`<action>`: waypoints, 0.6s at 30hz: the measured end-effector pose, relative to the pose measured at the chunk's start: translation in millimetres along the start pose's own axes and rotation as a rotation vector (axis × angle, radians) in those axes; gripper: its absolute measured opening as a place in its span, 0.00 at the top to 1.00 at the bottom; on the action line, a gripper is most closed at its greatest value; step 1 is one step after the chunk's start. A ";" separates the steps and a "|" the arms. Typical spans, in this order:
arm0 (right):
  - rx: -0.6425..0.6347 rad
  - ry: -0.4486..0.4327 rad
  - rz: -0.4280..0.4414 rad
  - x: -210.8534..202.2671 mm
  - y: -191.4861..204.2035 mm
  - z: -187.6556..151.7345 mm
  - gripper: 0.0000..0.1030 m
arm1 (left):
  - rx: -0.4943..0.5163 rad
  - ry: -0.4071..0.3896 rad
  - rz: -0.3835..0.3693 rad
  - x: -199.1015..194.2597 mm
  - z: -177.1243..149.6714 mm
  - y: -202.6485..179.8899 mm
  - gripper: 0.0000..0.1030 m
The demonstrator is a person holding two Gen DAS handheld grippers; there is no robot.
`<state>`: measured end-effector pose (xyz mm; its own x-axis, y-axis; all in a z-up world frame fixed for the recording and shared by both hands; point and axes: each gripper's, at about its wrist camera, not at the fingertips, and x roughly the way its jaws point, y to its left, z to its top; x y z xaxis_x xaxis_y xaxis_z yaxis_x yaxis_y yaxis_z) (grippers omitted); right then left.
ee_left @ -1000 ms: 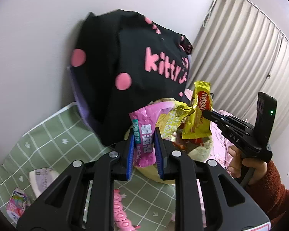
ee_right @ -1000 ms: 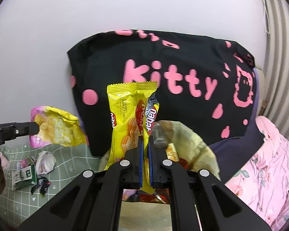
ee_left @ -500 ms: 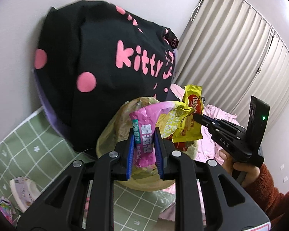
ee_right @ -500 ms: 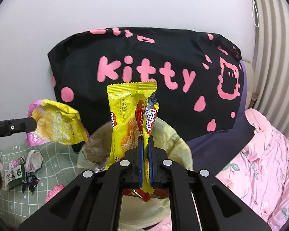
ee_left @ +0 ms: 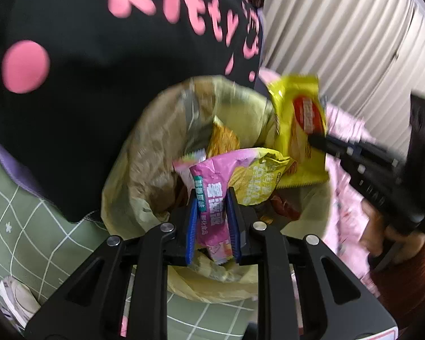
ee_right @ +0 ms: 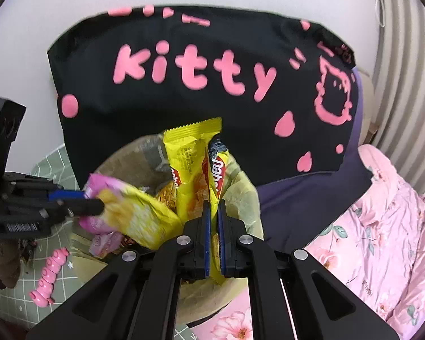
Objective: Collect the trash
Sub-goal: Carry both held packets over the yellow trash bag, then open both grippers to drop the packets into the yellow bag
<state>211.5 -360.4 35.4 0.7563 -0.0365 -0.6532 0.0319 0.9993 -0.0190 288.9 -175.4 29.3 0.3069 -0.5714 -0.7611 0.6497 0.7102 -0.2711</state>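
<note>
A bin lined with a yellowish bag (ee_left: 144,170) (ee_right: 240,181) stands open on the bed, with wrappers inside. My left gripper (ee_left: 212,198) is shut on a pink and yellow snack wrapper (ee_left: 212,195) and holds it over the bin's mouth. In the right wrist view the same wrapper (ee_right: 133,212) hangs from the left gripper (ee_right: 95,202) at the left. My right gripper (ee_right: 214,209) is shut on a yellow wafer wrapper (ee_right: 189,164), also above the bin; in the left wrist view that wrapper (ee_left: 300,130) shows at the right with the right gripper (ee_left: 314,140).
A big black pillow with pink "kitty" letters (ee_right: 201,73) leans on the wall behind the bin. Green checked sheet (ee_left: 28,221) holds more litter (ee_left: 17,300) and a pink caterpillar toy (ee_right: 49,274). A pink floral quilt (ee_right: 382,226) lies right. Curtains (ee_left: 340,28) hang behind.
Both grippers have come down and closer over the bin with their wrappers still held. The bin now fills the middle of both views.
</note>
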 end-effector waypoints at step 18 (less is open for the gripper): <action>-0.028 0.109 0.076 28.3 6.9 -13.4 0.94 | 0.003 0.045 0.003 16.9 -4.2 -2.9 0.80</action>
<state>224.3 -354.5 6.6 0.6800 0.0390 -0.7322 -0.0424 0.9990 0.0139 289.3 -185.4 14.7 0.2777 -0.5501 -0.7876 0.6509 0.7107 -0.2670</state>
